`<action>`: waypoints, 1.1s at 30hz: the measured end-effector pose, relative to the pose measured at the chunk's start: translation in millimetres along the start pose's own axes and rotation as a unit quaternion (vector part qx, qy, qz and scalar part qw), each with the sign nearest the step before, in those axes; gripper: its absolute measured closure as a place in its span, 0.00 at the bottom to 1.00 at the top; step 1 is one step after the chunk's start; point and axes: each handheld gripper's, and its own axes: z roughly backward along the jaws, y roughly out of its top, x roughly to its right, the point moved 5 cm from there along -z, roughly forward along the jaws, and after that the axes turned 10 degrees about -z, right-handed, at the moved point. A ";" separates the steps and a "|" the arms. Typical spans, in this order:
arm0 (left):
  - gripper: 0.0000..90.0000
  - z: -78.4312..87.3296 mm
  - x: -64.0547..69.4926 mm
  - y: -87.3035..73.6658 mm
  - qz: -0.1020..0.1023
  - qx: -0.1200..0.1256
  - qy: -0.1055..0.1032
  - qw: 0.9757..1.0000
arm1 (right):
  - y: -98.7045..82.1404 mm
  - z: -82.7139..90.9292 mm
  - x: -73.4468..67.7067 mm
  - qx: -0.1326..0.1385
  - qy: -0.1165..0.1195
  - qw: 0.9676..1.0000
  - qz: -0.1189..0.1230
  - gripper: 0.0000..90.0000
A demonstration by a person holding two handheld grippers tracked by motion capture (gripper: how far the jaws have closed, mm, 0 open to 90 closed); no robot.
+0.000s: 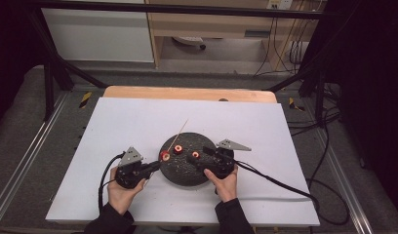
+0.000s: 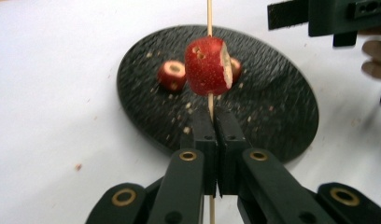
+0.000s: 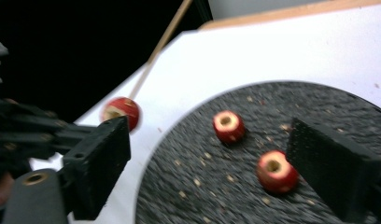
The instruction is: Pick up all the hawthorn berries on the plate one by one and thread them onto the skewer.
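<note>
The left gripper (image 2: 212, 119) has its jaws pressed together on a thin wooden skewer (image 2: 209, 18), pinching it just below a red apple piece (image 2: 208, 66) that is threaded on the stick. In the high view this gripper (image 1: 155, 166) sits just off the left rim of the round black plate (image 1: 187, 173), which lies near the middle of the white counter (image 1: 114, 122), a little toward its front edge. The skewer (image 1: 179, 132) slants up and away over the plate toward the counter's back edge, and the skewered apple piece (image 1: 165, 156) hangs at the plate's left rim.

The right gripper (image 3: 216, 172) stands with its jaws spread wide, nothing pressed between them. Two cored apple pieces lie loose on the plate: one (image 3: 229, 126) farther off between the jaws, the other (image 3: 276, 171) just beside the right-hand jaw; whether it touches that jaw cannot be told. In the high view the right gripper (image 1: 193, 158) reaches over the plate from its right side. Pale crumbs (image 2: 188, 105) are scattered across the plate's dark surface.
</note>
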 end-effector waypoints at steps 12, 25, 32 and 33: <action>0.98 18.4 -8.2 -28.3 -0.005 -0.020 -0.001 1.000 | 3.7 -1.2 14.3 -0.106 -0.042 0.992 0.062 0.07; 0.98 26.0 -9.3 -43.6 0.000 -0.021 -0.008 1.000 | 12.5 -17.4 13.6 -0.221 -0.090 0.962 0.134 0.07; 0.98 26.7 -10.6 -44.8 -0.001 -0.020 -0.007 1.000 | 17.1 -32.1 14.3 -0.263 -0.117 0.946 0.150 0.11; 0.98 26.5 -10.8 -45.1 -0.001 -0.020 -0.007 1.000 | 18.3 -34.4 14.4 -0.269 -0.120 0.943 0.153 0.11</action>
